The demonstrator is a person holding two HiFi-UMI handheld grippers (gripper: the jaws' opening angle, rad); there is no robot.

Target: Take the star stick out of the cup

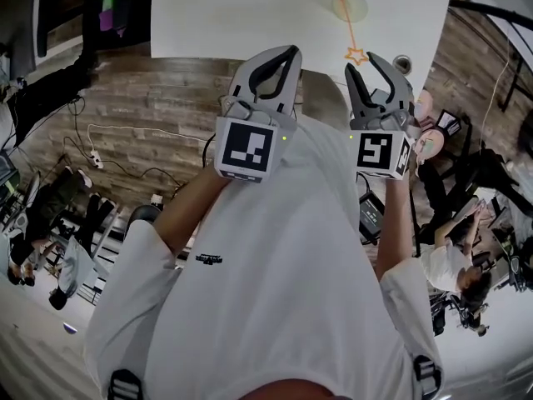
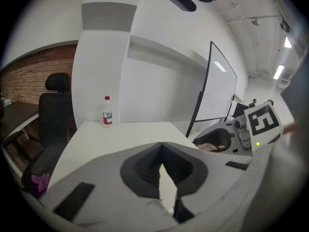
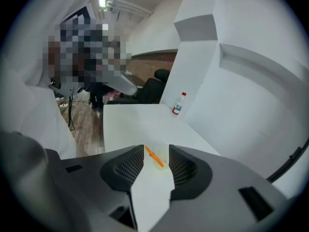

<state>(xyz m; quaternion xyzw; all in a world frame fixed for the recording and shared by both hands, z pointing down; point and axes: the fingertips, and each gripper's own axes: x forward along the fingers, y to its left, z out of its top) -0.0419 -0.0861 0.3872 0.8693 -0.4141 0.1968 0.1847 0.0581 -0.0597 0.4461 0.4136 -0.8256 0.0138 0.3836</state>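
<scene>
You hold both grippers close in front of your white shirt, over the near edge of the white table (image 1: 250, 7). The left gripper (image 1: 291, 52) has its jaws pressed together at the tips, and nothing is between them. In the left gripper view (image 2: 161, 146) only a thin white slit shows behind the tips that meet.

The right gripper (image 1: 361, 62) is beside it, to its right, and its jaws stand spread. They grip nothing: the pads touch no thing.

Just ahead of the right gripper's jaw tips is the orange star stick (image 1: 351, 32). Its star end is the nearest part, at the table edge and almost between the two tips in the head view. From there the thin stick runs away from the gripper to the pale yellowish clear cup (image 1: 353, 5), and its far end lies within the cup's round outline. The right gripper view (image 3: 157, 148) looks through the open gap at the same stick (image 3: 153, 156), slanted, with the cup (image 3: 163, 167) under its lower end. I cannot tell if the stick touches the table.

Farther ahead of both grippers, at the far side of the table by the white wall, a small bottle (image 3: 178, 104) with a red cap stands upright. Left of it, beyond the left gripper, is a black office chair (image 2: 53, 110).
</scene>
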